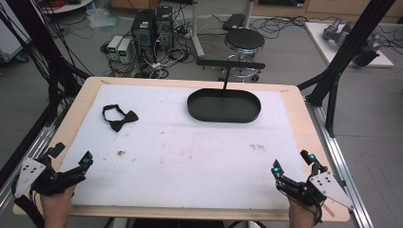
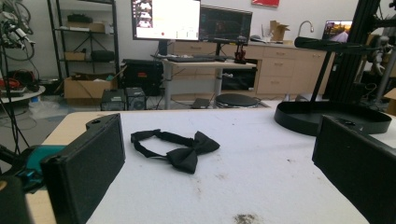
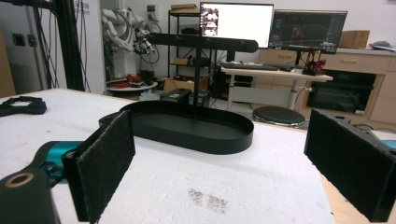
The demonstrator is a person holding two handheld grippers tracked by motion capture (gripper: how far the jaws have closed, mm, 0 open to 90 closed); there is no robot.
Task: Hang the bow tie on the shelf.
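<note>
We see the left gripper (image 1: 71,158) at the near left corner of the table, jaws spread wide with nothing between them; the hand (image 1: 58,205) holding it is cut off by the bottom edge of the high view. In the left gripper view its two black padded jaws rise at either side, both cropped by the frame. The right gripper (image 1: 293,162) sits at the near right corner, jaws also wide apart and empty, its hand (image 1: 301,214) likewise cut off at the bottom. Both hover low over or rest on the white foam mat (image 1: 190,156) (contact with it we cannot tell).

Ahead of the left gripper, well apart from it, lies a black fabric bow tie with a looped neck strap (image 2: 175,148), flat on the mat toward its far left; the knot end points nearer us, the strap loop curls away. In the right gripper view just a sliver of it shows at the left edge (image 3: 21,105).

Farther right, at the far middle of the mat, stands a shallow black oval metal tray (image 1: 223,114) with a thin upright post and a crossbar on top (image 1: 230,63); its inside looks empty. The right end of the tray is hidden behind the jaw in the left gripper view.

The mat carries small dark smudges (image 1: 257,147), too blurred to identify. It covers most of a light wooden tabletop (image 1: 85,95). Beyond are a round black stool (image 1: 244,41) and computer towers (image 1: 153,26) on the floor.
</note>
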